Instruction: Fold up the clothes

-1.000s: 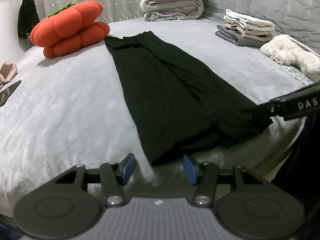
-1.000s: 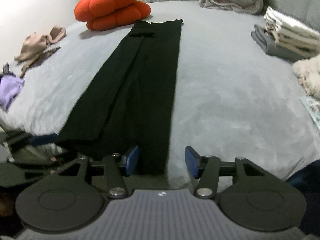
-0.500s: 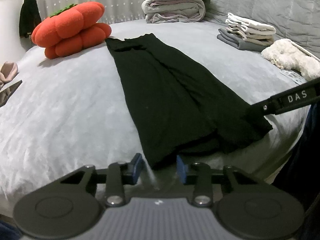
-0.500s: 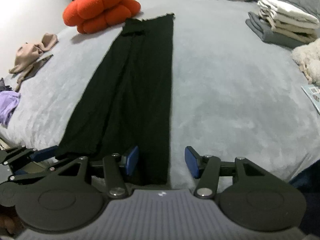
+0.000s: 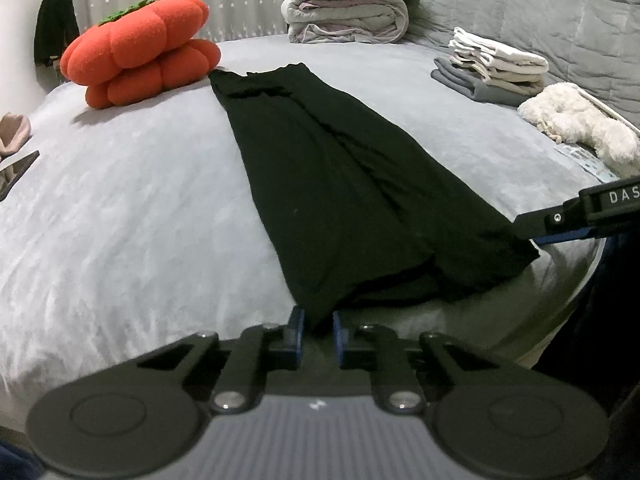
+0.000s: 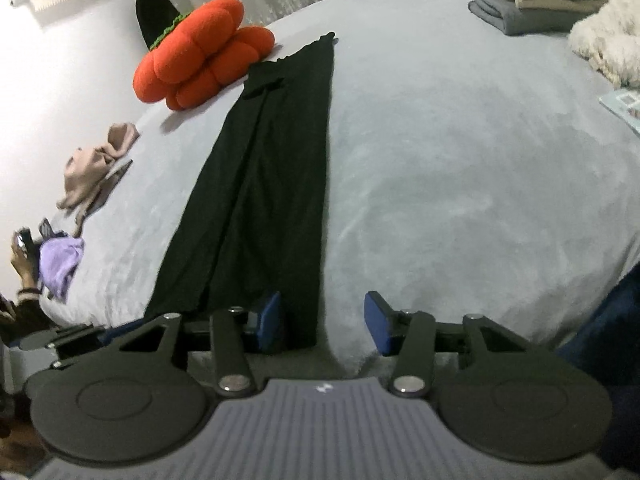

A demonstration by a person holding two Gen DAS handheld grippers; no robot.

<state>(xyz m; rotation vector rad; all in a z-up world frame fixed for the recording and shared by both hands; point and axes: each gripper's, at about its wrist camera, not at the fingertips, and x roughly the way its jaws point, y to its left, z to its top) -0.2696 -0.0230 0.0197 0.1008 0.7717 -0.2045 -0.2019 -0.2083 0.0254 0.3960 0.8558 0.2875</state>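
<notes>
Left gripper (image 5: 318,330) is pointing down at the near edge of the bed (image 5: 120,208), jaws closing on the near left corner of the black garment (image 5: 340,184); the hem corner is sitting pinched between the blue pads. A second ago those jaws were standing wide with the corner just lying between them; the hand itself is not shifting.

Right gripper (image 6: 322,318) is angling down over the garment's near right corner, jaws closing but still apart, left pad resting on the cloth, right pad over bare bedding, so nothing is being gripped yet. Compared with a second ago, the right view is rolling and sliding sideways, so the garment now runs up the left half of the picture.

The garment is lying flat and lengthwise on the bed, far end just beside the orange pumpkin cushion (image 5: 136,52). Folded clothes (image 5: 492,68) are stacked at the far right.
</notes>
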